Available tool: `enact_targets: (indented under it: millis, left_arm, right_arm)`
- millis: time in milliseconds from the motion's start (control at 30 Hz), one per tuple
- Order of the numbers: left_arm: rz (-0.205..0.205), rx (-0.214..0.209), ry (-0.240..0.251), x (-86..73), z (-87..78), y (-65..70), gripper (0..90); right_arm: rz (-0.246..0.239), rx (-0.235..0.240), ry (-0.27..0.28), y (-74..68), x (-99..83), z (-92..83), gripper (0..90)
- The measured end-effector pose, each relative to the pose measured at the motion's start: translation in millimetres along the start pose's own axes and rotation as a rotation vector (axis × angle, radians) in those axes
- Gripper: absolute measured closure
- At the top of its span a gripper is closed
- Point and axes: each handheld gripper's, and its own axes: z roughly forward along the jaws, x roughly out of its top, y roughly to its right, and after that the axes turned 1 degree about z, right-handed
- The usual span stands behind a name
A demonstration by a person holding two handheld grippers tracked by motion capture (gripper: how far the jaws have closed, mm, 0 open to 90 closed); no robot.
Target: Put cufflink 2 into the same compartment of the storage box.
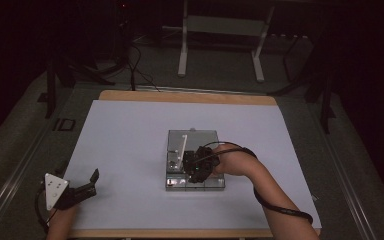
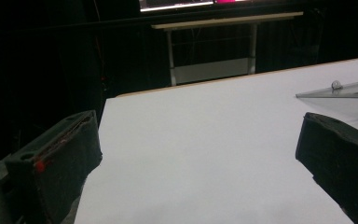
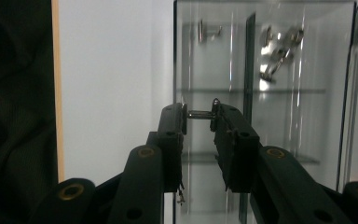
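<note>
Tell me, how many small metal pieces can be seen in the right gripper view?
3, perhaps more hidden by reflections: one bolt clamped between the right gripper jaws, one piece in the clear box top middle, one cluster top right.

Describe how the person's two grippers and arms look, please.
Both are black. The left gripper carries a grey three-cornered plate with small dots; its jaw has a red mark. The right gripper has brass-coloured rivets on its linkage and trails a black cable around the forearm. Both forearms are sleeveless.

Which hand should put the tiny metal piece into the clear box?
Probably the right. The right gripper is shut on the small metal piece and is over the clear box. The left gripper is open, holds nothing, and sits near the table's left edge.
</note>
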Motion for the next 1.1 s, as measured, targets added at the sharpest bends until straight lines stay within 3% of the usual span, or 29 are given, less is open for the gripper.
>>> enact_targets:
  millis: [333, 567, 700, 1100]
  left_arm:
    - [0.000, -0.001, 0.000, 0.0, 0.0, -0.1, 1.0]
    - [0.001, -0.002, 0.000, 0.0, 0.1, 0.0, 1.0]
    - [0.001, -0.003, 0.000, 0.0, 0.1, 0.0, 1.0]
    - [0.006, -0.006, -0.001, 0.2, 0.6, 0.6, 1.0]
  right_arm:
    - [-0.035, 0.021, 0.092, -0.2, 9.9, 9.7, 71.9]
    - [-0.061, 0.002, 0.202, 3.9, 4.6, 18.1, 71.9]
    - [-0.060, 0.001, 0.226, 8.7, 1.7, 28.6, 71.9]
    - [-0.034, 0.010, 0.204, 17.0, -4.3, 58.9, 71.9]
